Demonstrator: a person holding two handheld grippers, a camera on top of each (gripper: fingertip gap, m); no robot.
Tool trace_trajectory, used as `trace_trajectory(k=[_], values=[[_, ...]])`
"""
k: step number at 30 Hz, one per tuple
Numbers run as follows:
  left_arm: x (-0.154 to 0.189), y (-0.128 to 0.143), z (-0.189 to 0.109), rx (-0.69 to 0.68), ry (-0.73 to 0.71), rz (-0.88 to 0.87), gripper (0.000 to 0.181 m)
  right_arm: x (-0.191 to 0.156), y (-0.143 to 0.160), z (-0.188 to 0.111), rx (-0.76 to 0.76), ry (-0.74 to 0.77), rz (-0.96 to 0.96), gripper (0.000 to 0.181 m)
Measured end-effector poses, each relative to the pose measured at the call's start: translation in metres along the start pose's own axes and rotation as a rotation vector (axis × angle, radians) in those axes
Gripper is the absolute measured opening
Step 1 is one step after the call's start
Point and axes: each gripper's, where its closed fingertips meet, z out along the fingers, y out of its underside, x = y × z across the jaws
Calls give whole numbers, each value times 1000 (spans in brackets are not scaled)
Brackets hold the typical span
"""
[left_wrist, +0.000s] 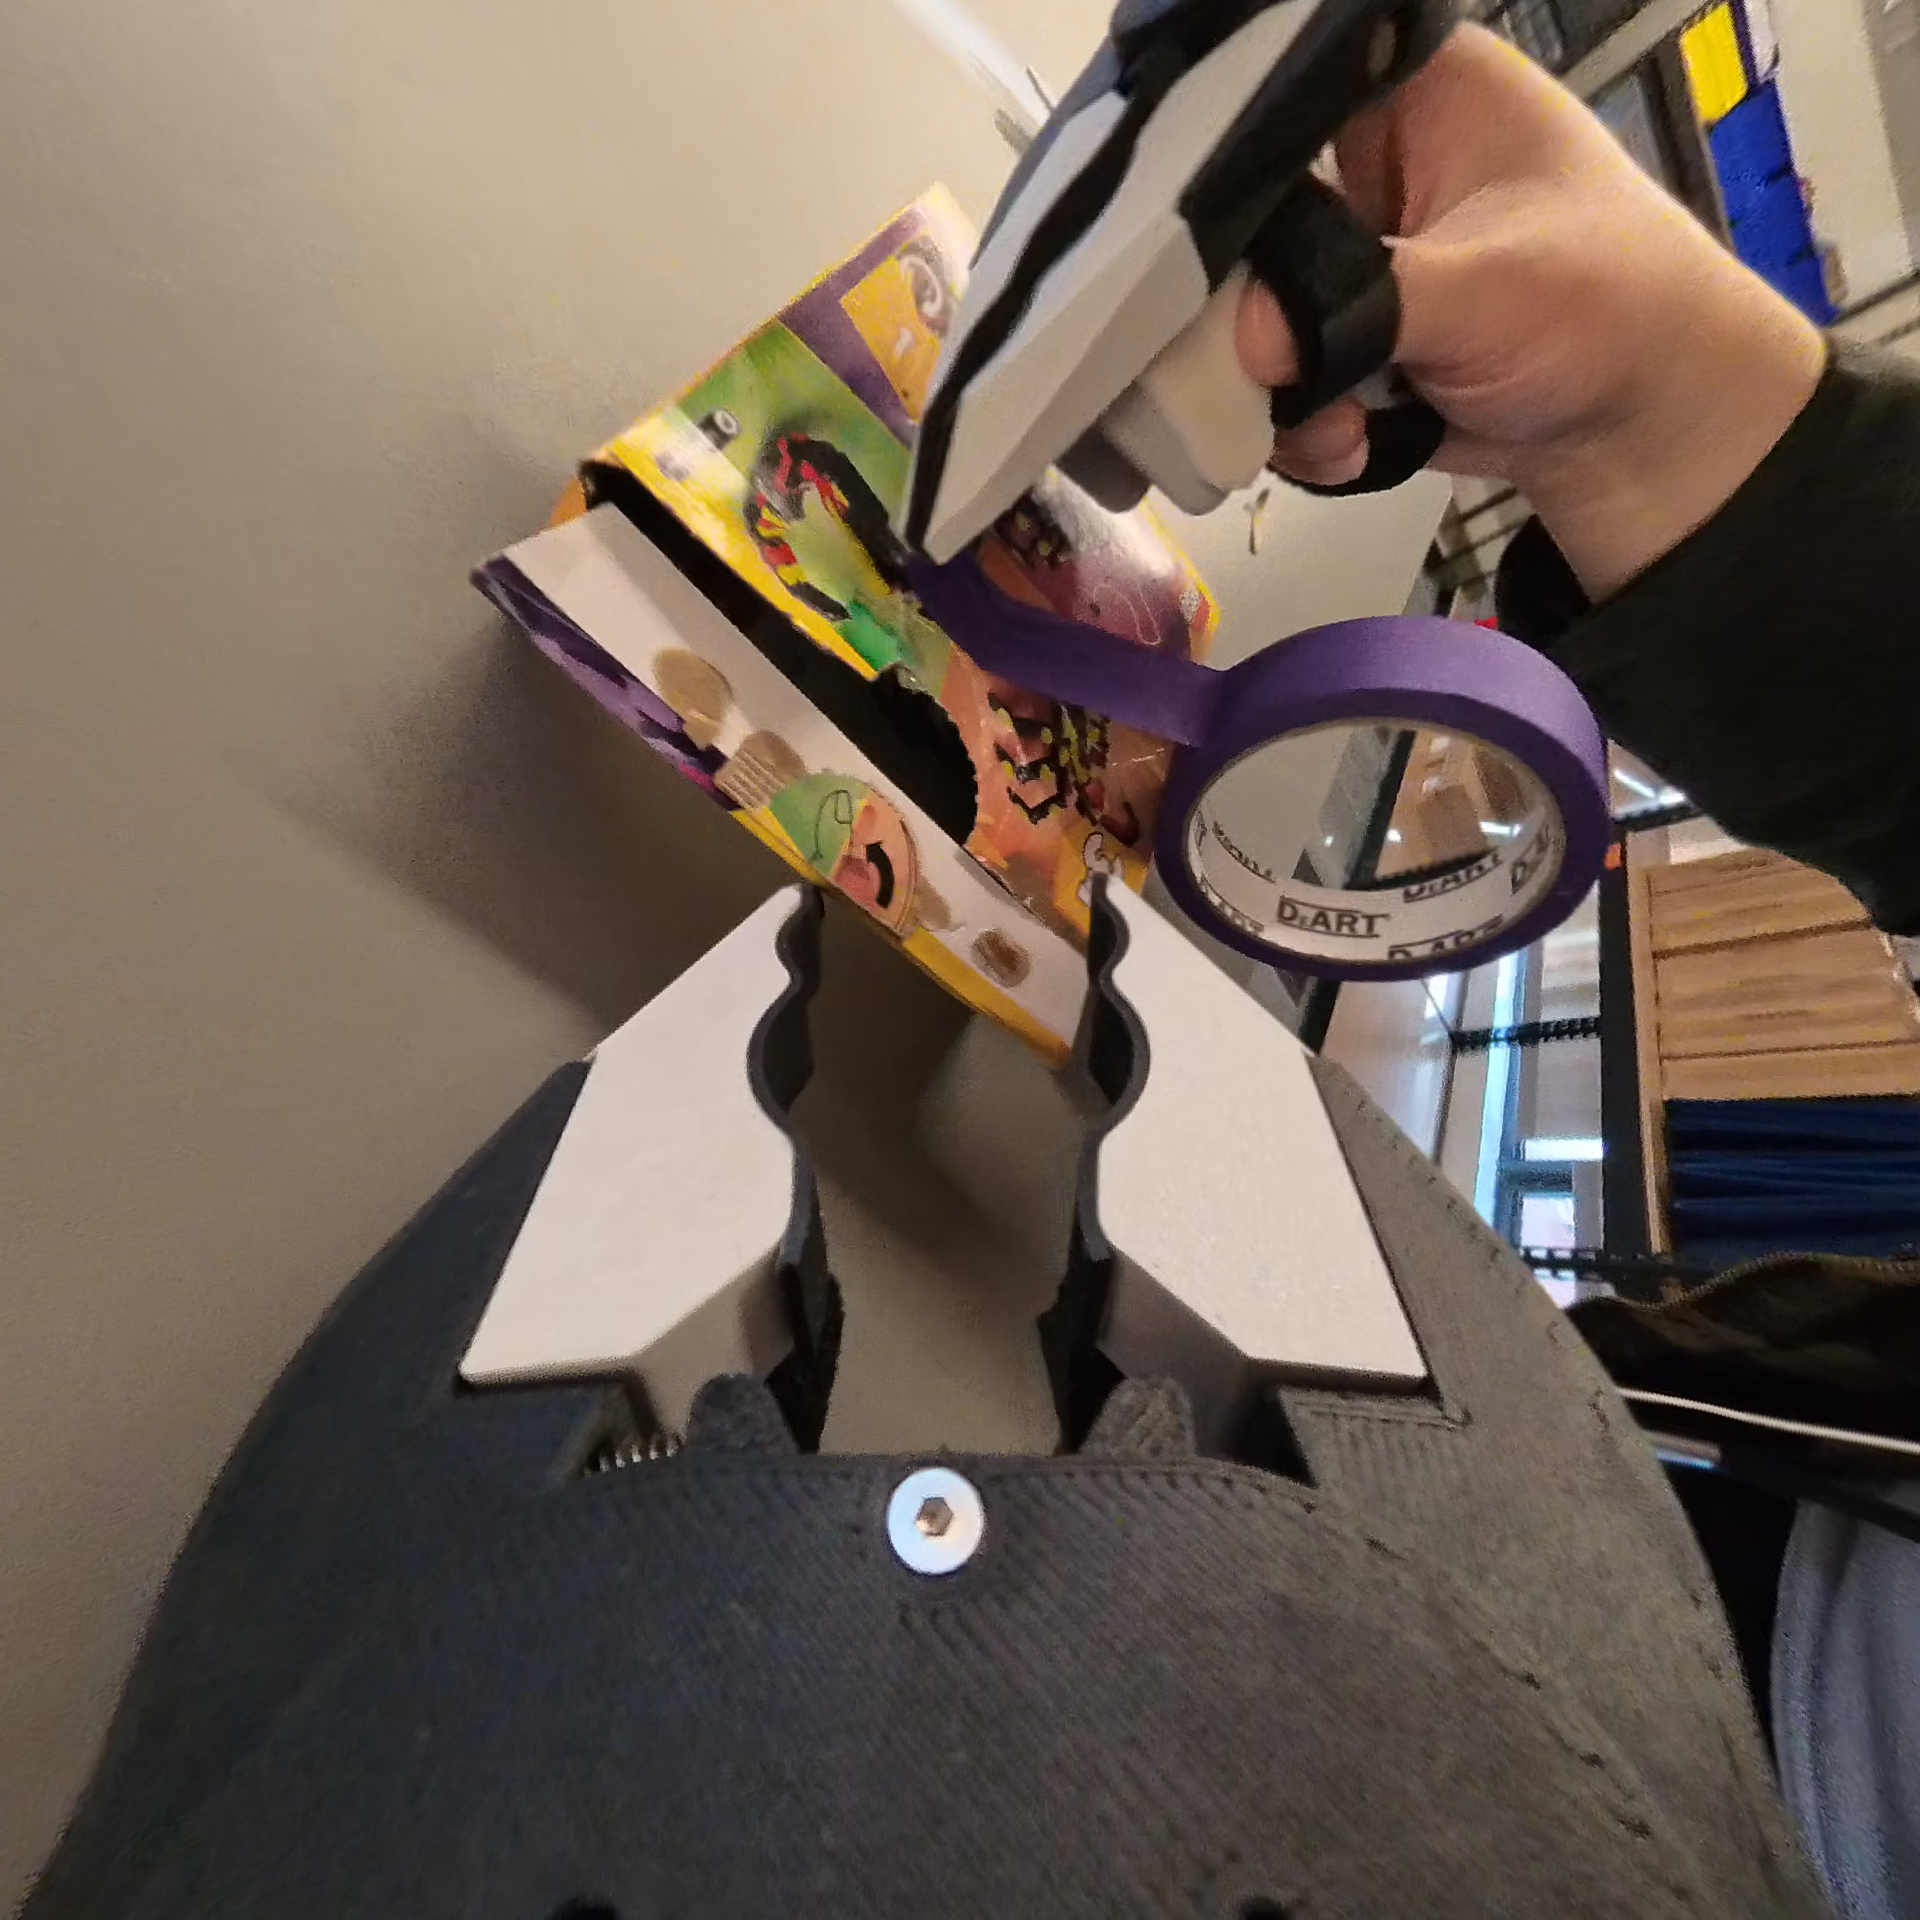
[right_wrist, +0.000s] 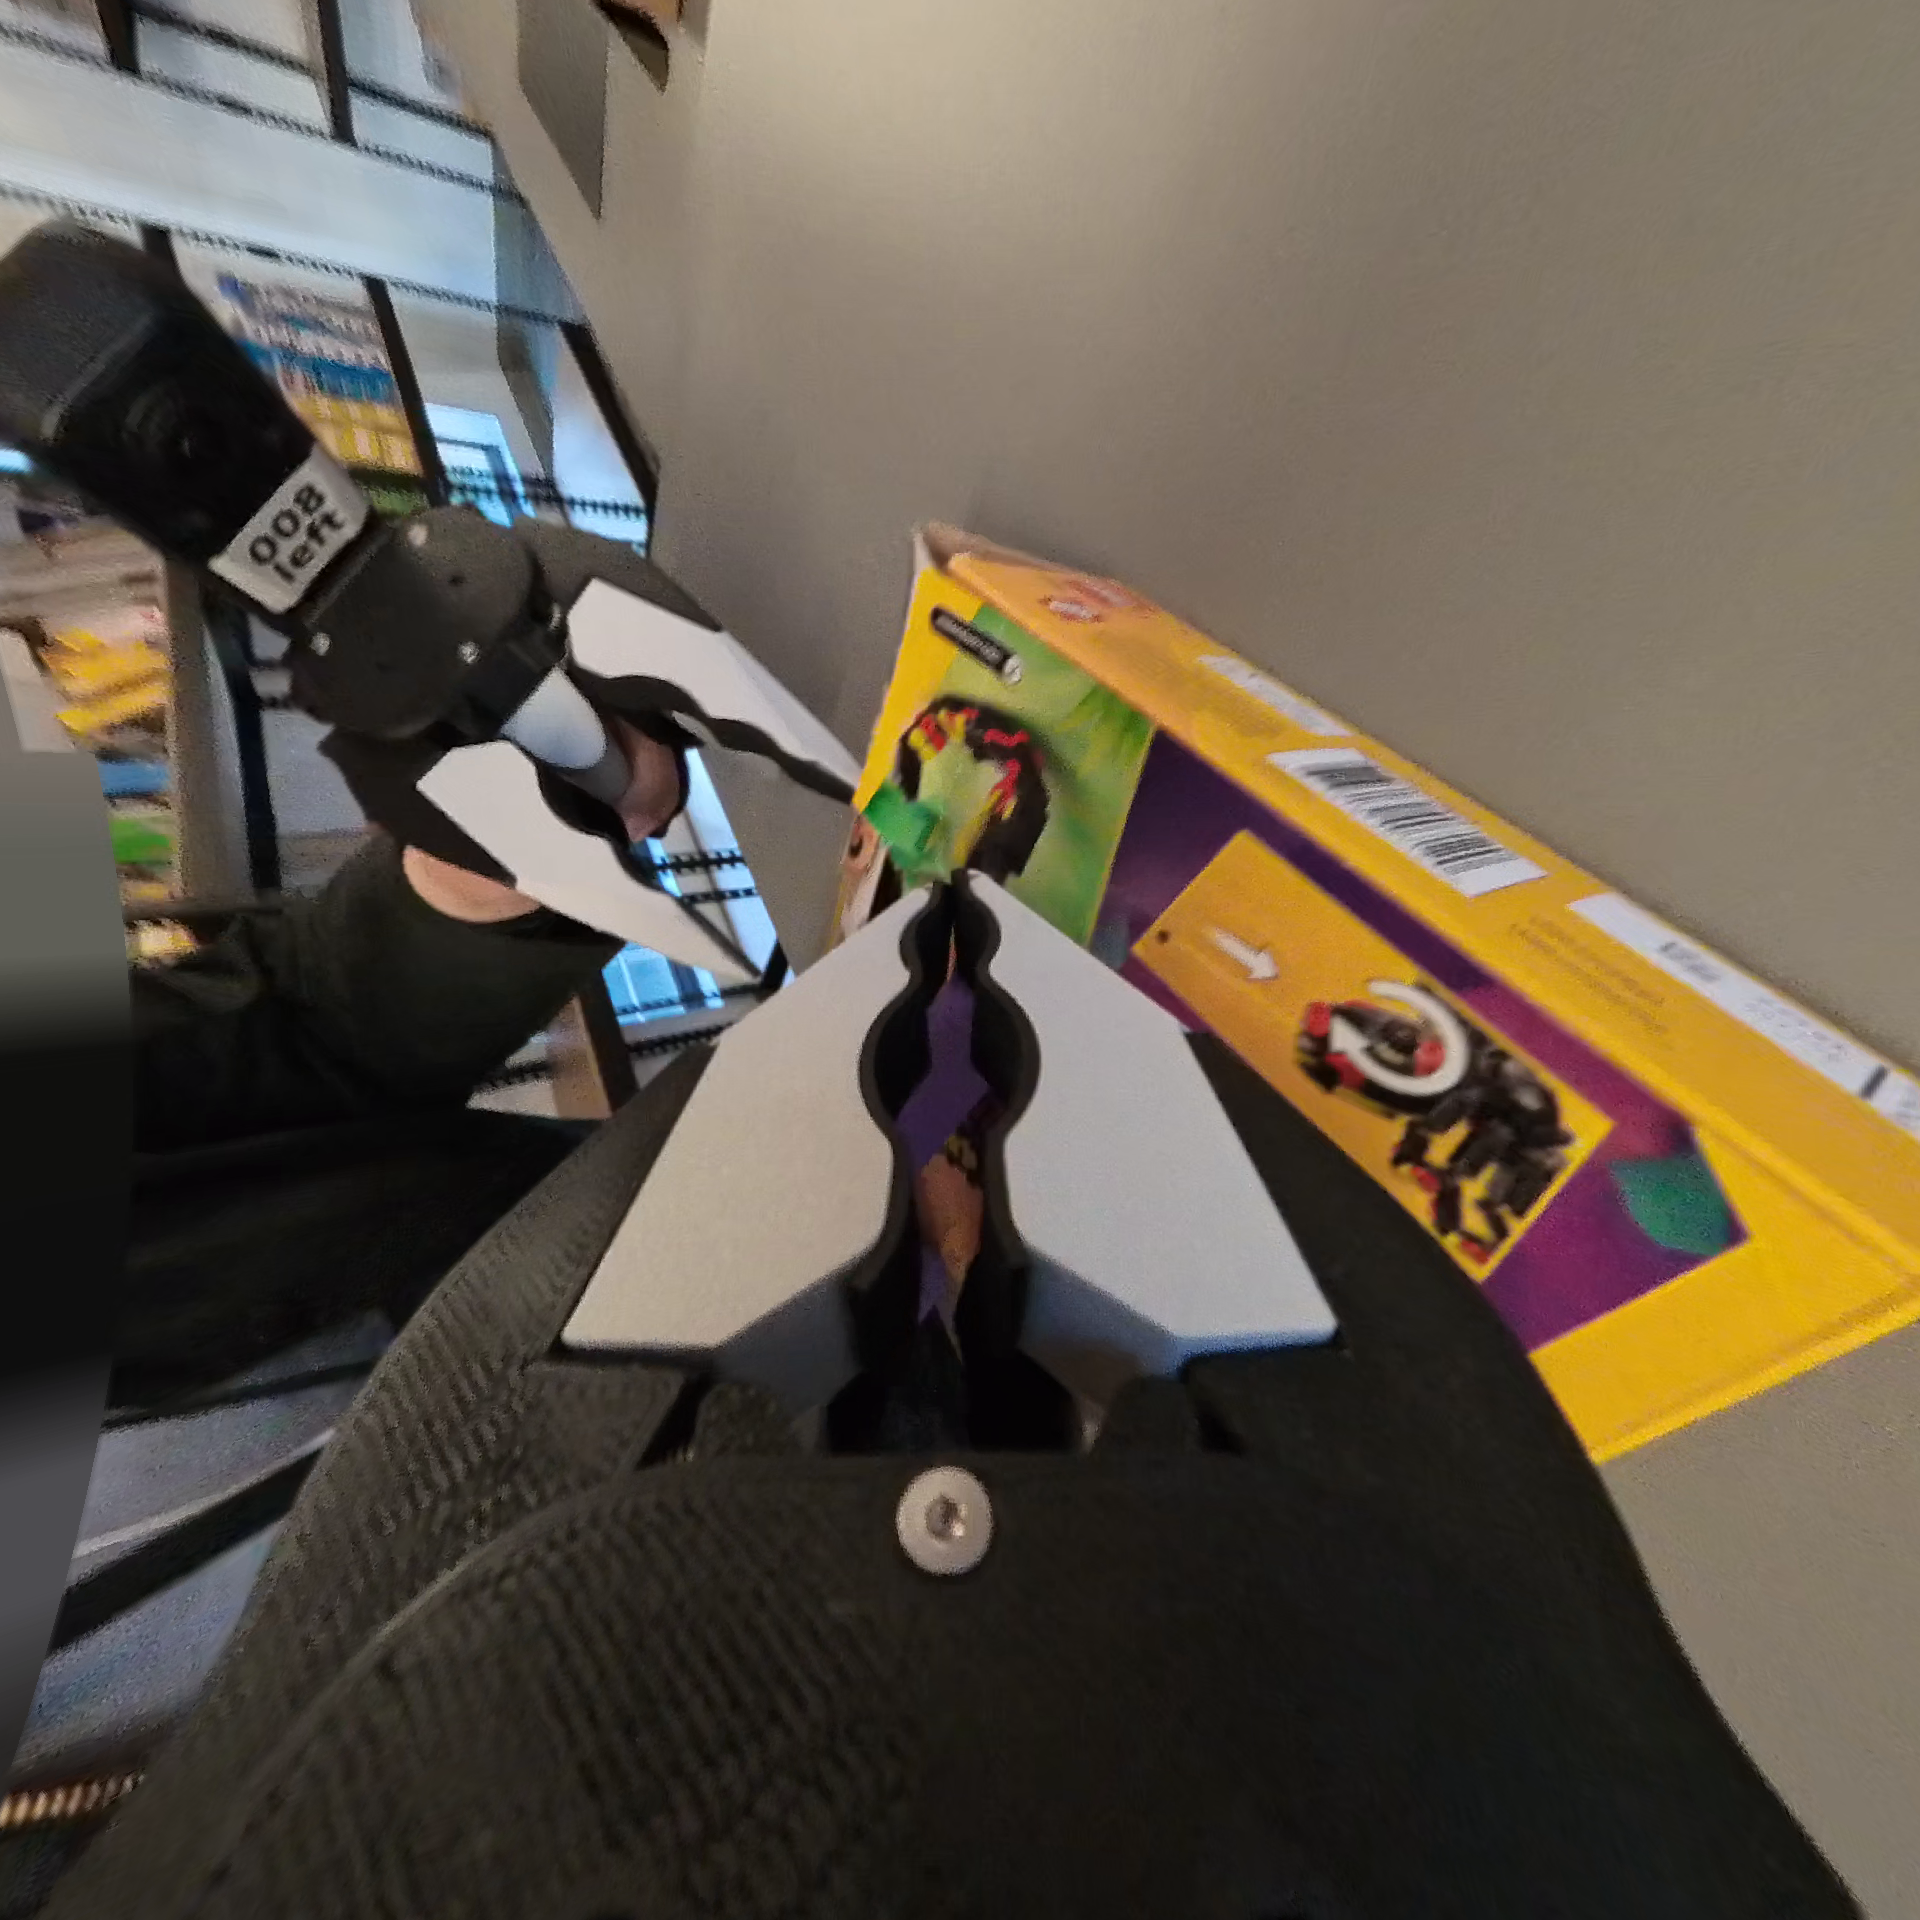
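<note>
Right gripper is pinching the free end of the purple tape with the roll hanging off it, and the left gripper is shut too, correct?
Not quite. The left gripper is open, its fingers apart at the edge of the yellow toy box, as the left wrist view shows. The rest holds: the right gripper pinches the free end of the purple tape, and the roll hangs off it.

Black lettering rings the tape roll (left_wrist: 1455, 655) core at three o'clock. A white label (right_wrist: 296, 540) sits at ten o'clock; a barcode sticker (right_wrist: 1403, 821) marks the box (right_wrist: 1558, 1091) at two o'clock

Storeroom: wire shelving (left_wrist: 1538, 1039), stacked boxes (left_wrist: 1766, 977)
</note>
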Motion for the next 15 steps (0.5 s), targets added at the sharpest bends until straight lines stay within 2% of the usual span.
trace_trajectory(k=[2,4,7,11,15], values=[[2,3,2,23,-17,-2,50,-8,8,1,-30,-29,-12,0],[2,5,5,44,-42,1,51,0,14,9,-75,0,-4,0],[2,8,8,57,-77,4,51,0,3,16,-23,-52,32,0],[3,18,8,49,-94,-7,51,0,-10,2,99,-7,-43,0],[1,23,7,66,-104,-41,51,-4,0,4,56,-69,14,0]])
